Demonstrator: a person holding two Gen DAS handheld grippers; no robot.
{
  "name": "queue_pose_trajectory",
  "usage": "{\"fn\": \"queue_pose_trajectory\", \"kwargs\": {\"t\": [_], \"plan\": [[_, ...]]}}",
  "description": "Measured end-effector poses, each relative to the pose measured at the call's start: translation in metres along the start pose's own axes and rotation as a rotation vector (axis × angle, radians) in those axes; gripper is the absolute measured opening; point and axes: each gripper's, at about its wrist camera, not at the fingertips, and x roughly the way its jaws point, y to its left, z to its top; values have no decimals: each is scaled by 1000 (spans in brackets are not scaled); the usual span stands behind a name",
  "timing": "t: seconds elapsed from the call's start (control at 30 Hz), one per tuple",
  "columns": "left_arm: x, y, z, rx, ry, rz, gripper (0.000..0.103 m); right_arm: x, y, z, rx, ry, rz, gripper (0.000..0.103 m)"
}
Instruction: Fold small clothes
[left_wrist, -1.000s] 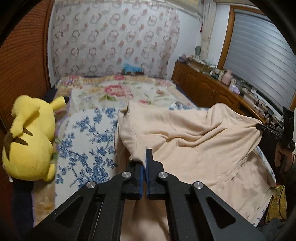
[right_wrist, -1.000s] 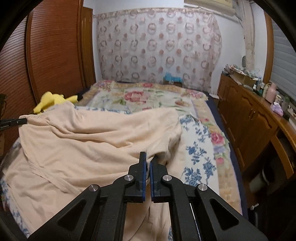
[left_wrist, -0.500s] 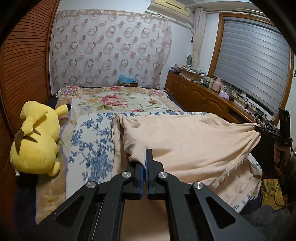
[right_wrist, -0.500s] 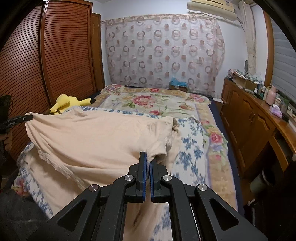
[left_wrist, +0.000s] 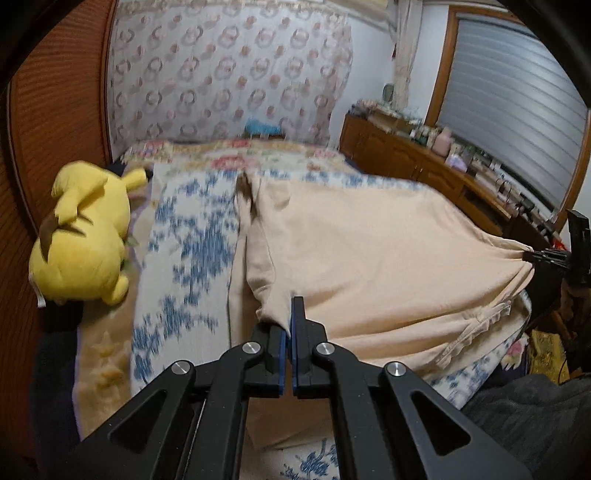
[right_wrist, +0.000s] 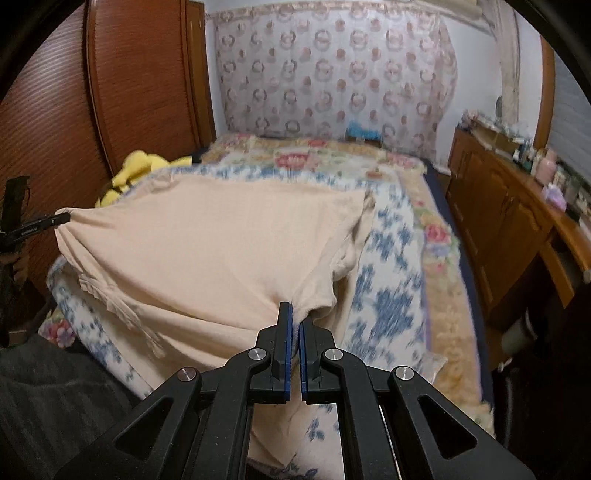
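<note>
— While both grippers pinch it, where does the garment sit?

— The peach T-shirt (left_wrist: 369, 266) is spread over the blue-flowered sheet (left_wrist: 192, 258) at the near end of the bed (right_wrist: 439, 295), its front edge hanging over the side. The left gripper (left_wrist: 288, 332) is clamped on a bunch of cloth at one side of it, jaws pressed together with fabric between them. The right gripper (right_wrist: 295, 332) is closed on the opposite side in the same way, just beside a short sleeve (right_wrist: 343, 254). The cloth between them is drawn fairly taut.

— How will it handle?

— I'd judge it light, soft and limp: it creases at each pinch and sags where nothing holds it. It won't keep a fold line on its own, so it must be laid down flat. A thin knit like this may also slip out of a shallow pinch if pulled hard.

— So where should one take hold?

— Probably at hems or seams, where the layers are thicker, and symmetrically on both sides to keep the edge straight.

— Anything close by?

— A yellow plush toy (left_wrist: 85, 236) lies at the bed's edge, well apart from the shirt.
</note>
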Motion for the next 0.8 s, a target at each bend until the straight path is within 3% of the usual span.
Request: {"fn": "queue_pose_trajectory", "kwargs": {"t": [0.23,0.6,0.8], "plan": [[10,-1,-21,-24,39,16,2,33,0,-9,11,82,-10,3],[15,-3,-26,-22,46,48,2,29,9,-14,-7,81,-11,3],[15,-4,-26,-21,47,48,2,15,16,-5,-31,52,-35,10]]}}
